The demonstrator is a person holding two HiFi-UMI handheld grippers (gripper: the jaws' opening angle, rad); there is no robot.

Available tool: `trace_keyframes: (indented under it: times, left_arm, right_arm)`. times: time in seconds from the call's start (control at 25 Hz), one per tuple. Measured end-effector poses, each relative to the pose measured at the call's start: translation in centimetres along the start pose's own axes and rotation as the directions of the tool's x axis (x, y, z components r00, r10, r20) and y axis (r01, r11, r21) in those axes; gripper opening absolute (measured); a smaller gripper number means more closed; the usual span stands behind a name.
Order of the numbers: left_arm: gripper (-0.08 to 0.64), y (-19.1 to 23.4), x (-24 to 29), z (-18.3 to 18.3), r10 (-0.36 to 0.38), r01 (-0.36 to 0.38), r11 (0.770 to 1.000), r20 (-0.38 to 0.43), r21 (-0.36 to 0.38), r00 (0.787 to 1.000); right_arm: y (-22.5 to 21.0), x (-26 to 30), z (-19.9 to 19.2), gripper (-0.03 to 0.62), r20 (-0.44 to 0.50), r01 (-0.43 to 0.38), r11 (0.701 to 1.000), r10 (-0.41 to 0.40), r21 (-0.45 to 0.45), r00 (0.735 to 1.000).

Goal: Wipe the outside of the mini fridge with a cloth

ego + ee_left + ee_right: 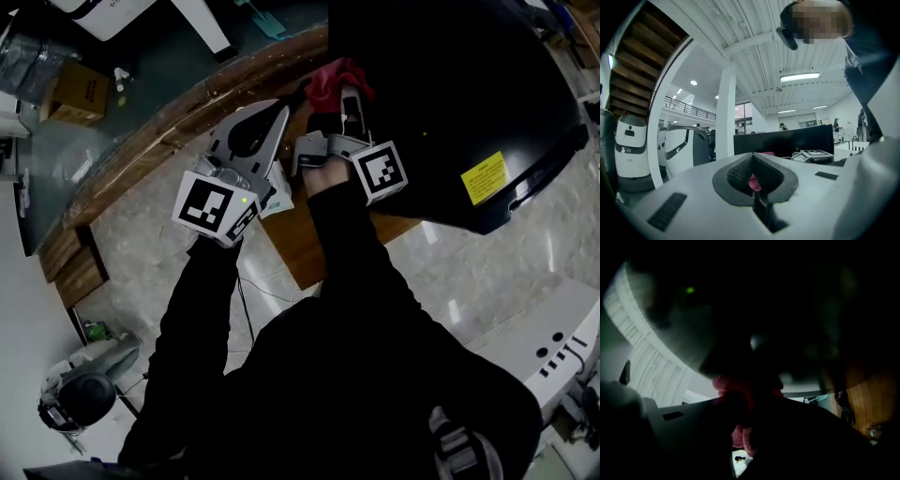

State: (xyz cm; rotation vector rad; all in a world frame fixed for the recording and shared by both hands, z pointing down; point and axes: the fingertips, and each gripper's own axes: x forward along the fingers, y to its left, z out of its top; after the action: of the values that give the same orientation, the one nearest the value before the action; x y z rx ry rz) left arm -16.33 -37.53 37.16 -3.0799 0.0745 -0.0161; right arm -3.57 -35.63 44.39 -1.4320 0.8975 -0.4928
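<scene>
The black mini fridge [450, 94] with a yellow label fills the upper right of the head view and stands on a wooden table [309, 248]. My right gripper [349, 98] is shut on a red cloth [337, 80], which is pressed to the fridge's left side. In the right gripper view the cloth [745, 390] bunches between the jaws of the right gripper [745, 427], right against the dark fridge wall [764, 310]. My left gripper [279, 117] hovers just left of the cloth, shut and holding nothing. In the left gripper view the left gripper [753, 157] points at the fridge [783, 140].
A cardboard box [80, 94] sits on the floor at the upper left. A white machine [553, 347] stands at the lower right. White robots [630, 145] and a white pillar [725, 117] stand beyond the table. The table's wood [872, 404] shows under the fridge.
</scene>
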Motion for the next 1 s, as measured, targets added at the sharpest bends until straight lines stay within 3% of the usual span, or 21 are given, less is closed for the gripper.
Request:
trace_keyframes:
  times: [0.28,0.52,0.64,1.0]
  left_arm:
    - [0.002,-0.4,1.6,-6.7,-0.032,0.03,0.999,-0.099,-0.016,0.995]
    - [0.002,-1.3,2.9,-10.8,-0.074,0.074,0.997,-0.067,-0.004,0.995]
    - [0.002,-2.0,3.4,-12.4,-0.085,0.084,0.996,-0.081,-0.011,0.993]
    - [0.002,-2.2,5.2,-16.4,-0.114,0.106,0.993,-0.145,-0.06,0.983]
  right_arm:
    - [-6.7,-1.0,-0.5,0.086,-0.013,0.095,0.995,-0.095,-0.01,0.995]
    - [-10.6,-1.3,-0.8,0.086,-0.034,0.04,0.995,-0.043,-0.087,0.998]
    - [-13.1,-1.5,-1.1,0.086,-0.039,0.053,0.997,-0.056,-0.062,0.998]
    - [-22.7,-3.5,-2.2,0.086,-0.039,0.211,0.973,-0.208,0.094,0.977]
